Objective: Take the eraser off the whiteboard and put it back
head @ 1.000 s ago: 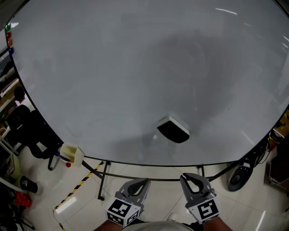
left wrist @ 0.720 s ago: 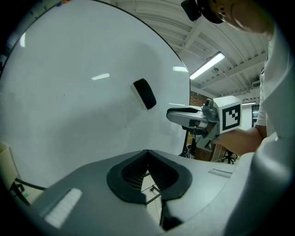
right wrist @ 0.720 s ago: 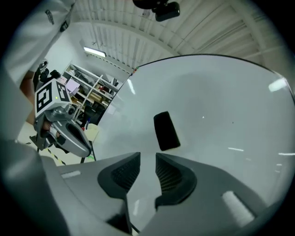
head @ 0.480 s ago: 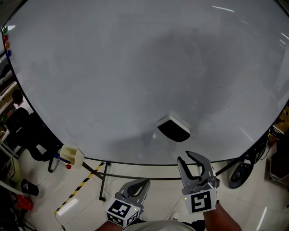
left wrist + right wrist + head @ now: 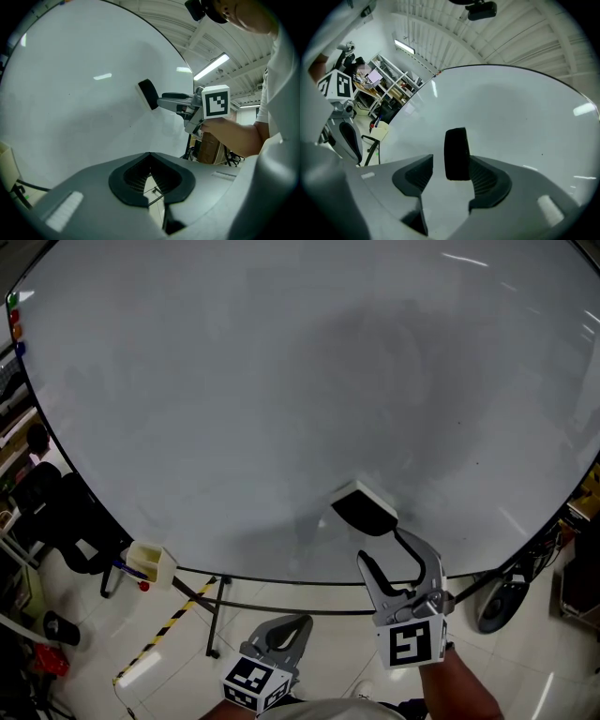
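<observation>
Firstly, whiteboard (image 5: 234,381): a large, wiped-clean white panel that fills most of the head view, upright on a black tubular stand (image 5: 217,610) with a castor wheel (image 5: 495,610) at the lower right.

Floor (image 5: 328,643): pale tiles below the board's lower edge, with a strip of yellow-and-black tape (image 5: 164,624) running diagonally near the stand.

Right gripper (image 5: 382,549): raised in front of the board's lower edge and pointing at it, with its marker cube (image 5: 412,645) facing the head camera and the person's forearm (image 5: 464,690) behind it. Jaws wide apart, having just been opening. In the right gripper view the eraser stands in the gap between them, close against the right-hand jaw and clear of the left-hand one. Whether that jaw touches it cannot be told, and nothing is clamped.

Left gripper (image 5: 296,624): held low, beneath the board's edge and to the left of the right gripper. Jaws together, pads meeting at the tips, nothing between them.

Eraser (image 5: 364,510): a dark felt block with a white back, stuck to the whiteboard low and right of centre, just beyond the right gripper's jaw tips.

Tray (image 5: 150,561): small and cream-coloured, hung at the board's lower left edge, contents too small to make out.

Coloured dots (image 5: 16,315): green, orange and blue, on the board's far left edge.
</observation>
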`<state>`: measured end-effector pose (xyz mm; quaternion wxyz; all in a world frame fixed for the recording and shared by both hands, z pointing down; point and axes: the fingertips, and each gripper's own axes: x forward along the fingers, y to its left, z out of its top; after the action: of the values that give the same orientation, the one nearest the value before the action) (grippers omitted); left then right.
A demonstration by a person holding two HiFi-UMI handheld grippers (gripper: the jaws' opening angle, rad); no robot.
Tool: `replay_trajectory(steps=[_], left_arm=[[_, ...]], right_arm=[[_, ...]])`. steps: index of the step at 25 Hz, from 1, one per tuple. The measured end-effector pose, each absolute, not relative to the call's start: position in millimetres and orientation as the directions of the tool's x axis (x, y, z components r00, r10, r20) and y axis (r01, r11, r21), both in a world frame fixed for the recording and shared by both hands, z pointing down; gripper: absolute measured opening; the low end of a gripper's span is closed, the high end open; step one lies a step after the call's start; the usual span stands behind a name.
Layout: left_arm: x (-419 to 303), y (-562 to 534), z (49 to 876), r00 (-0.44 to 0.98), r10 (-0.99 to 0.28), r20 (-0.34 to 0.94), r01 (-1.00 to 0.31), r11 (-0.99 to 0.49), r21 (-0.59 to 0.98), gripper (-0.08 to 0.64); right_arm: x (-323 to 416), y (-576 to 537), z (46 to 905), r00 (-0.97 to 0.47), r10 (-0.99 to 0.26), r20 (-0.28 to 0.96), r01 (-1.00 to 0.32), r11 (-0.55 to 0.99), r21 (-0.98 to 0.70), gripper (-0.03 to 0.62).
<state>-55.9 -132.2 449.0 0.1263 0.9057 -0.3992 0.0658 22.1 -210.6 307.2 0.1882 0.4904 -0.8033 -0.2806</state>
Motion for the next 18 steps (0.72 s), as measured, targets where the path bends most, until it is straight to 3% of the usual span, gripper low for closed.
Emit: replay_trajectory(steps=[18], left_arm=[[-63, -126, 447, 0.664, -0.714, 0.221, -0.747, -0.641, 0.174, 0.017]], right_arm=[[-3, -251, 286, -0.365, -0.929, -0.055, -0.637, 0.206, 0.743, 0.256]])
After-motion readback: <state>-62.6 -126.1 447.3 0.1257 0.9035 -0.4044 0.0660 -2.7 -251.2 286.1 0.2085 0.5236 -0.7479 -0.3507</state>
